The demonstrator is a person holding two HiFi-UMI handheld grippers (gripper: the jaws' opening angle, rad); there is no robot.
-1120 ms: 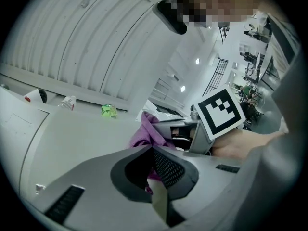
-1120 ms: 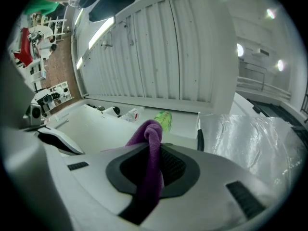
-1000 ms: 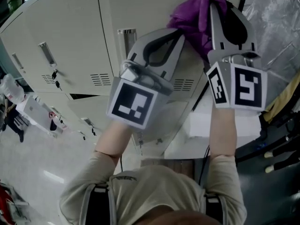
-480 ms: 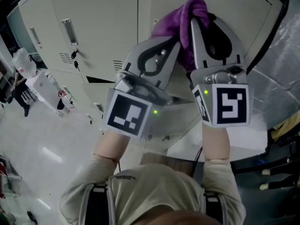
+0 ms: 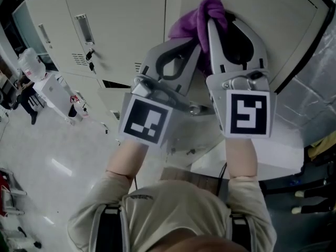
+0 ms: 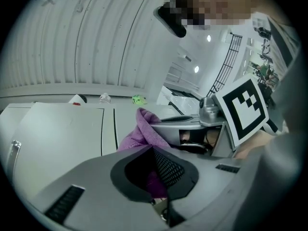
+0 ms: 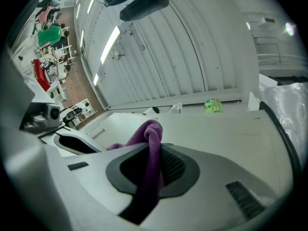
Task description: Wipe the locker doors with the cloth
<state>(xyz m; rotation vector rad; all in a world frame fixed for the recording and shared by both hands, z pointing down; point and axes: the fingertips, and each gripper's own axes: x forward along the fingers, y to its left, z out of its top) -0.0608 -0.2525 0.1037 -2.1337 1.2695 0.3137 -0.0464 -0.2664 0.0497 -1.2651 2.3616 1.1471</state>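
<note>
A purple cloth (image 5: 190, 26) is bunched against the beige locker door (image 5: 126, 30) at the top of the head view. My left gripper (image 5: 198, 46) is shut on the cloth's lower fold, which shows purple between its jaws (image 6: 153, 150). My right gripper (image 5: 212, 21) is shut on the cloth's upper end, and a strand of the cloth (image 7: 151, 129) runs down between its jaws (image 7: 154, 147). Both grippers sit side by side, nearly touching, pressed toward the door. The cloth (image 6: 143, 131) rises above the left jaws, with the locker face (image 6: 57, 134) behind it.
A recessed handle (image 5: 84, 28) and keys (image 5: 89, 54) sit on the neighbouring locker at left. Silver foil sheeting (image 5: 315, 93) and a black cable (image 5: 310, 35) lie to the right. A green item (image 7: 211, 105) and a bottle (image 7: 175, 108) rest on the locker tops.
Both grippers, with the cloth, have shifted left across the locker door and drawn closer together. The right gripper's marker cube has turned to face the head camera.
</note>
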